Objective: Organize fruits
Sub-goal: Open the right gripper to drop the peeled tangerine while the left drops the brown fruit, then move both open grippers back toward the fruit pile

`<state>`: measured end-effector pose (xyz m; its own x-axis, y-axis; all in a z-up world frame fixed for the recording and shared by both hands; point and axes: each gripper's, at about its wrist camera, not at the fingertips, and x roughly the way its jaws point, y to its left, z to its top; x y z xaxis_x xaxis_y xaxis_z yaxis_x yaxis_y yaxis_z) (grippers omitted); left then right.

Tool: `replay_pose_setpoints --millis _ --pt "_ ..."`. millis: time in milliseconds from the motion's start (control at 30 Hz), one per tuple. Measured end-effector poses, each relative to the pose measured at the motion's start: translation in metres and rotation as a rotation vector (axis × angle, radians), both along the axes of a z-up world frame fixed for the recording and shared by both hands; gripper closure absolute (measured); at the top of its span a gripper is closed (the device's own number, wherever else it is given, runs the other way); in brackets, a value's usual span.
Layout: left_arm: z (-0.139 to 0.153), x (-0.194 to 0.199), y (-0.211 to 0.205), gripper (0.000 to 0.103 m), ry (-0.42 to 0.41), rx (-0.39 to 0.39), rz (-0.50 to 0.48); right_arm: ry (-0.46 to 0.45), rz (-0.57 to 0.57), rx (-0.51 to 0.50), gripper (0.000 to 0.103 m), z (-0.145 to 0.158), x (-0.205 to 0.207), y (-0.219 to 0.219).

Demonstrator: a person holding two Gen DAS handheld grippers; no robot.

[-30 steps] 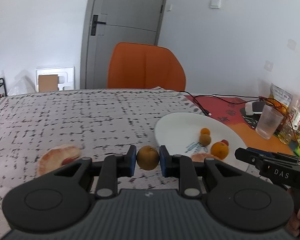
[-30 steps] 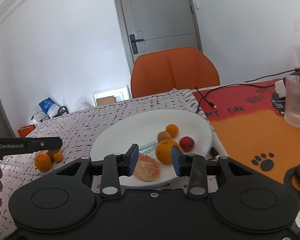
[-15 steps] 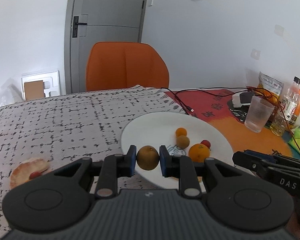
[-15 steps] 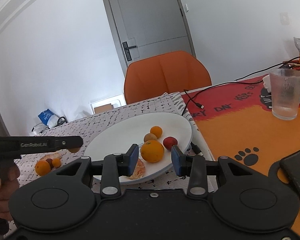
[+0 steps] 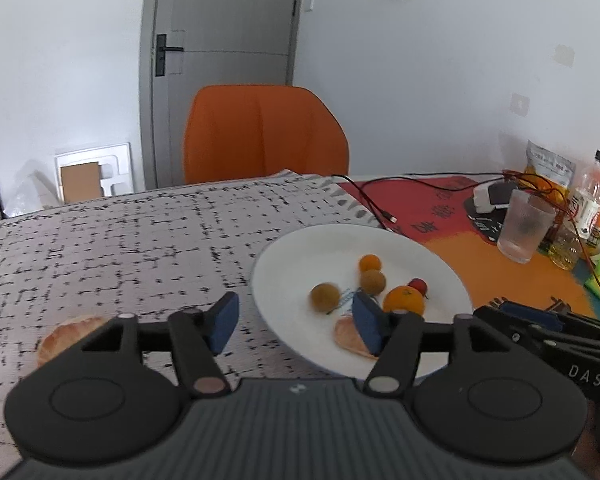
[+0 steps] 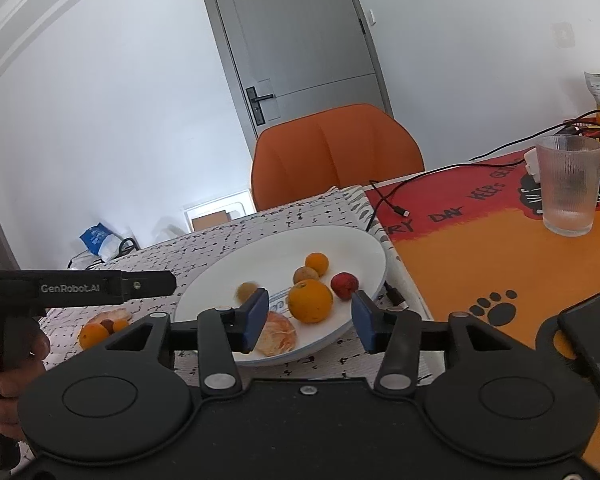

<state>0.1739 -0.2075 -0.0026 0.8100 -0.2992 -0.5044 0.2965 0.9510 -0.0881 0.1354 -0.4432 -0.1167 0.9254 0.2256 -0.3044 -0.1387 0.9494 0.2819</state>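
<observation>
Now freed from the just-opening, empty left gripper [image 5: 296, 322], the blurred brown fruit [image 5: 325, 297] may roll off the plate [image 5: 284, 264].

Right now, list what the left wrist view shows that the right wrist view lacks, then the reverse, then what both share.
Only the left wrist view: the plastic bottles behind the glass.

Only the right wrist view: the whole orange and small fruits off the plate, and the blue bag on the floor.

Both: the white plate with a big orange, red fruit, brown fruits and a peeled segment; the glass; the orange chair. The left gripper and right gripper have just been opening, nothing between them.
</observation>
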Motion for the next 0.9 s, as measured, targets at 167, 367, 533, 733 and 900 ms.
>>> replay_pose_setpoints --millis 167,367,533,733,900 --pt "0.004 -0.007 0.013 0.021 -0.017 0.008 0.042 -0.010 0.004 -0.010 0.040 0.004 -0.002 0.008" --pt "0.008 -0.017 0.029 0.013 -0.030 0.025 0.088 -0.018 0.009 -0.027 0.024 0.009 -0.009 0.018" --pt "0.011 -0.029 0.044 0.009 -0.043 0.012 0.113 -0.021 0.006 -0.014 0.003 0.011 -0.016 0.023" --pt "0.014 -0.043 0.058 0.007 -0.057 0.005 0.134 -0.017 0.026 -0.020 0.000 0.016 -0.022 0.032" --pt "0.015 -0.052 0.070 0.005 -0.041 -0.011 0.147 -0.023 0.043 -0.028 0.000 0.022 -0.028 0.041"
